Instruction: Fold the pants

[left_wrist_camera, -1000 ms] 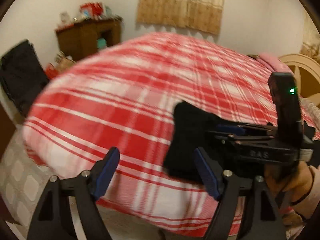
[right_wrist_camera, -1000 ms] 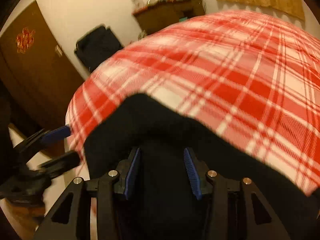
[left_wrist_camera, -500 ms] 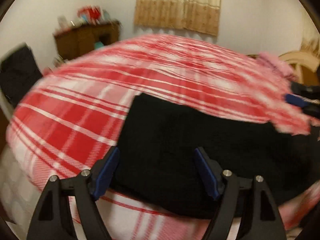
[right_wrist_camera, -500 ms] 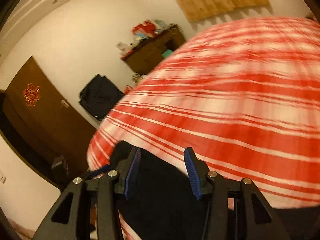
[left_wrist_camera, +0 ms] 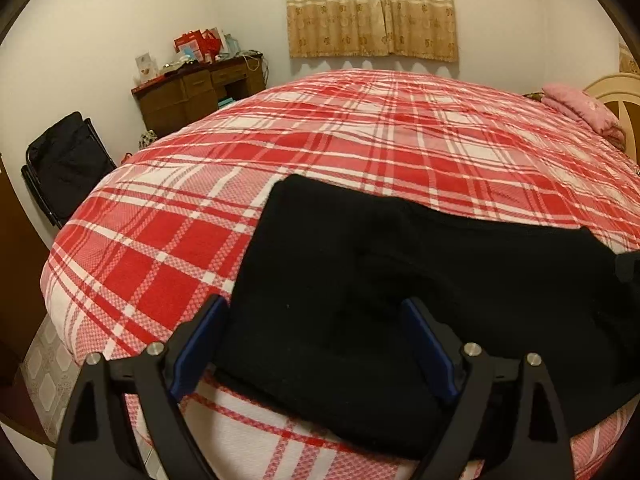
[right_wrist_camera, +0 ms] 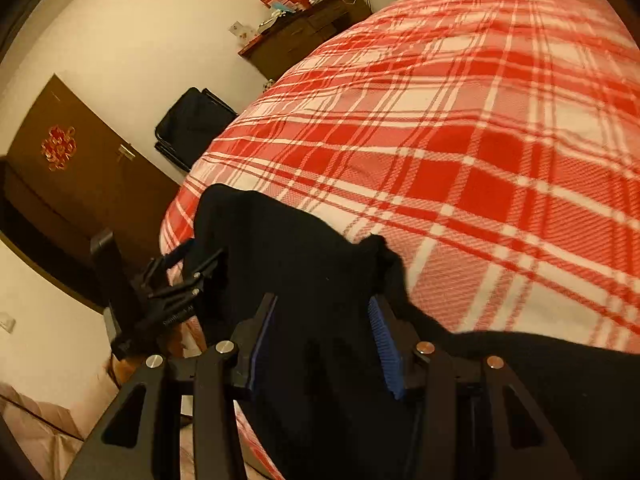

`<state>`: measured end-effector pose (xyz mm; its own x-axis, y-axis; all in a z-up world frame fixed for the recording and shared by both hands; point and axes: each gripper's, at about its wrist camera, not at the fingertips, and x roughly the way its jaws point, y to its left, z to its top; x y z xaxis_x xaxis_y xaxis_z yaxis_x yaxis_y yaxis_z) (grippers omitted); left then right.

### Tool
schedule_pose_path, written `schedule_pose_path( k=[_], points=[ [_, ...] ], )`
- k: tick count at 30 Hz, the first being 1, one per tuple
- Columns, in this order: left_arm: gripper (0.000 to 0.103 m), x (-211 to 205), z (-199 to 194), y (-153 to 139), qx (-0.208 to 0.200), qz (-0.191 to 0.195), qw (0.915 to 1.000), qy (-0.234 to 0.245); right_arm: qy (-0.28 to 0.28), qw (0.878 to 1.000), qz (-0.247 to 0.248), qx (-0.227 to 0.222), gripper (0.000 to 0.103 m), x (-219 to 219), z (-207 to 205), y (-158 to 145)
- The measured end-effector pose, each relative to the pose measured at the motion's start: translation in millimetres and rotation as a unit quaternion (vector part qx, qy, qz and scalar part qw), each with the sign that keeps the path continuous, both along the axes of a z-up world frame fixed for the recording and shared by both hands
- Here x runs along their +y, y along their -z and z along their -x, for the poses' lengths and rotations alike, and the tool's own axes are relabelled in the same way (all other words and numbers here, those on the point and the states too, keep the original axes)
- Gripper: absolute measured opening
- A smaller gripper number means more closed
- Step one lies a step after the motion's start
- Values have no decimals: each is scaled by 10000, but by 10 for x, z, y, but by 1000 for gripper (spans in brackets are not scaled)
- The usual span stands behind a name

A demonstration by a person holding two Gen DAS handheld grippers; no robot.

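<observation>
Two spread hand-held grippers, left (left_wrist_camera: 314,344) and right (right_wrist_camera: 322,340), black pants (left_wrist_camera: 400,280) lying between their fingers on plaid bed (left_wrist_camera: 360,140)

The black pants (left_wrist_camera: 420,280) run off the right edge of the left wrist view and off the bottom of the right wrist view, so their full length and the state of the fold cannot be told, and their dark cloth swallows most creases. They cover the bed (left_wrist_camera: 360,140) beneath them and hide whatever lies between the fingers of the right hand-held gripper (right_wrist_camera: 324,340). The small items on the desk (left_wrist_camera: 192,88) are too small to name
</observation>
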<state>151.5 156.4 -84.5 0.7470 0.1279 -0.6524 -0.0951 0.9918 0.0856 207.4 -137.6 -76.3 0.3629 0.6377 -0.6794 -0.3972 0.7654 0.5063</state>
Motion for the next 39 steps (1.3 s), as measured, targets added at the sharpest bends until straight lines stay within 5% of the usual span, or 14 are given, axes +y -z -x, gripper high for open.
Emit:
schedule_pose_path(
  k=[4, 13, 19, 25, 27, 31, 35, 39],
  points=[
    [92, -14, -12, -2, 13, 8, 10000, -56, 211, 9997, 89, -130, 48, -100, -44, -51],
    [92, -6, -10, -7, 32, 91, 10000, -18, -677, 9967, 352, 280, 48, 135, -1, -12],
    [92, 5, 0, -20, 73, 122, 9999, 28, -141, 9996, 173, 169, 49, 173, -203, 81],
    [94, 8, 5, -9, 33, 160, 9999, 55, -950, 9951, 89, 254, 50, 347, -7, 19],
    [95, -21, -5, 3, 22, 103, 9999, 36, -742, 9970, 117, 166, 50, 354, -108, 20],
    [95, -18, -8, 3, 36, 59, 9999, 99, -188, 9965, -639, 514, 50, 233, -463, 187],
    [97, -12, 4, 21, 5, 33, 9999, 136, 675, 9928, -942, 307, 46, -226, -619, 50],
    [97, -22, -10, 19, 45, 45, 9999, 92, 1268, 9919, -105, -3, 48, -611, -550, -119]
  ],
)
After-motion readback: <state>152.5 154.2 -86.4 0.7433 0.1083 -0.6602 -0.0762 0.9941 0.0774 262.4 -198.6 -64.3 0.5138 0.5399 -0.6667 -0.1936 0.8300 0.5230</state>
